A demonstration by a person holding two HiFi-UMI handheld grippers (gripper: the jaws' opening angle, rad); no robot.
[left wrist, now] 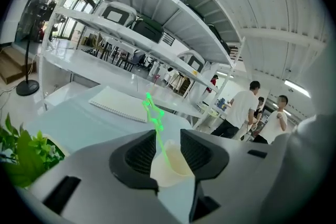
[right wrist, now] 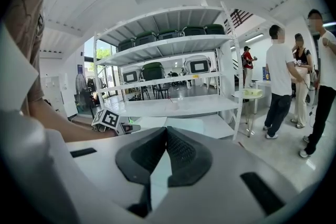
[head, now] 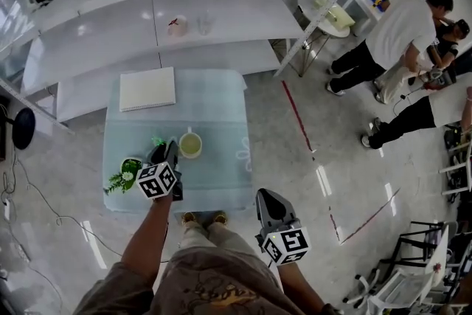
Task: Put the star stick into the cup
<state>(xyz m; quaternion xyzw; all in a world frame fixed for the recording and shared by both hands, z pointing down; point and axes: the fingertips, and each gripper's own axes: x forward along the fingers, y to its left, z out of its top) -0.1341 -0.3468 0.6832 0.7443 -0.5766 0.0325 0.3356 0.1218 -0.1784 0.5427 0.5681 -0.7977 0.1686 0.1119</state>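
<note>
A cream cup (head: 190,145) stands on the pale blue tablecloth (head: 221,103). The thin green star stick (left wrist: 153,113) rises between the jaws of my left gripper (left wrist: 168,136), its lower end down in the cup (left wrist: 176,168) and its star end up. Those jaws stand apart and neither pad presses on the stick. In the head view the left gripper (head: 166,151) sits just left of the cup, with the green star (head: 158,142) at its tip. My right gripper (head: 267,197) hangs off the table's front right corner, jaws shut on nothing (right wrist: 167,131).
A white notebook (head: 147,88) lies at the cloth's back left. A small potted plant (head: 127,173) stands beside the left gripper. White shelves (head: 184,18) run behind the table. People (head: 402,33) stand to the right near a small round table (head: 328,15).
</note>
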